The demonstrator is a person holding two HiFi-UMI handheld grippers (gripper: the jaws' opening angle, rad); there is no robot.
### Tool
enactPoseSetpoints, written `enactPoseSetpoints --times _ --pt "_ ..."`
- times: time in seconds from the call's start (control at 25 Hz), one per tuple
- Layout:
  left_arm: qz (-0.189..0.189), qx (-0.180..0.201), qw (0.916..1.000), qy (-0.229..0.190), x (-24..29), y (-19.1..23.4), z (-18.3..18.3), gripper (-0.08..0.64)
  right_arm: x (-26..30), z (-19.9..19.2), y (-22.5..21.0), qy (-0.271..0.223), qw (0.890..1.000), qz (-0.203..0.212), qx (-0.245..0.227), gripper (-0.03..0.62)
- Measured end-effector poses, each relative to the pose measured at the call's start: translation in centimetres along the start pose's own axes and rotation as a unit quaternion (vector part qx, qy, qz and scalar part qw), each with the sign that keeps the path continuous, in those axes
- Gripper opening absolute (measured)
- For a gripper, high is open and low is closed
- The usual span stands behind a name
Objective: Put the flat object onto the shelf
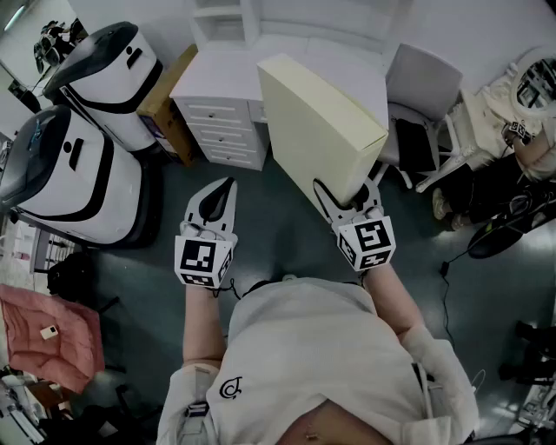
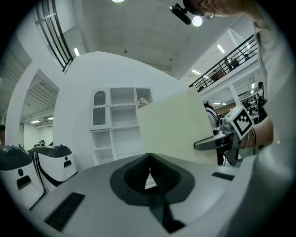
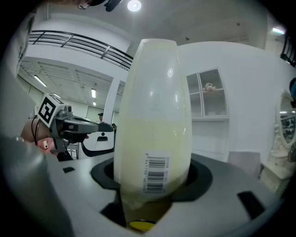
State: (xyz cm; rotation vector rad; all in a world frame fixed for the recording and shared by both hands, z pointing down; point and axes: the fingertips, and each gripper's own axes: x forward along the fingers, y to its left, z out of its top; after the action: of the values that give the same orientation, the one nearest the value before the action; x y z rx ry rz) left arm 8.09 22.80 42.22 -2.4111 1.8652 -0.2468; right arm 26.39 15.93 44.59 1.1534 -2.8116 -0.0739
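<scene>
The flat object is a pale cream box (image 1: 317,130), held up on edge and leaning toward the top left in the head view. My right gripper (image 1: 352,206) is shut on its lower end. In the right gripper view the box (image 3: 152,125) rises straight out of the jaws with a barcode label facing the camera. My left gripper (image 1: 217,202) hangs apart to the left of the box with its jaws together and nothing in them. The white shelf unit (image 2: 121,122) stands ahead against the wall and shows as the shelf unit (image 1: 228,19) at the head view's top.
A white drawer unit (image 1: 221,117) stands below the shelf, with a wooden board (image 1: 165,96) leaning beside it. A white chair (image 1: 426,96) is at the right. Two large white machines (image 1: 74,169) stand at the left. Cables (image 1: 504,226) lie on the dark floor at the right.
</scene>
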Motion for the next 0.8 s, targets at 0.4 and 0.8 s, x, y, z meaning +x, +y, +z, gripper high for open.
enactPoseSetpoints --times 0.4,0.8 --pt "-0.008 -0.003 0.9999 0.007 1.5 0.0 -0.2 0.014 0.5 -0.4 -1.0 0.005 1.000 -0.003 0.006 0.273" --pt "-0.018 0.002 0.9995 0.028 3.7 0.3 -1.1 0.014 2.3 -1.7 -2.9 0.007 0.999 -0.028 0.041 0.275"
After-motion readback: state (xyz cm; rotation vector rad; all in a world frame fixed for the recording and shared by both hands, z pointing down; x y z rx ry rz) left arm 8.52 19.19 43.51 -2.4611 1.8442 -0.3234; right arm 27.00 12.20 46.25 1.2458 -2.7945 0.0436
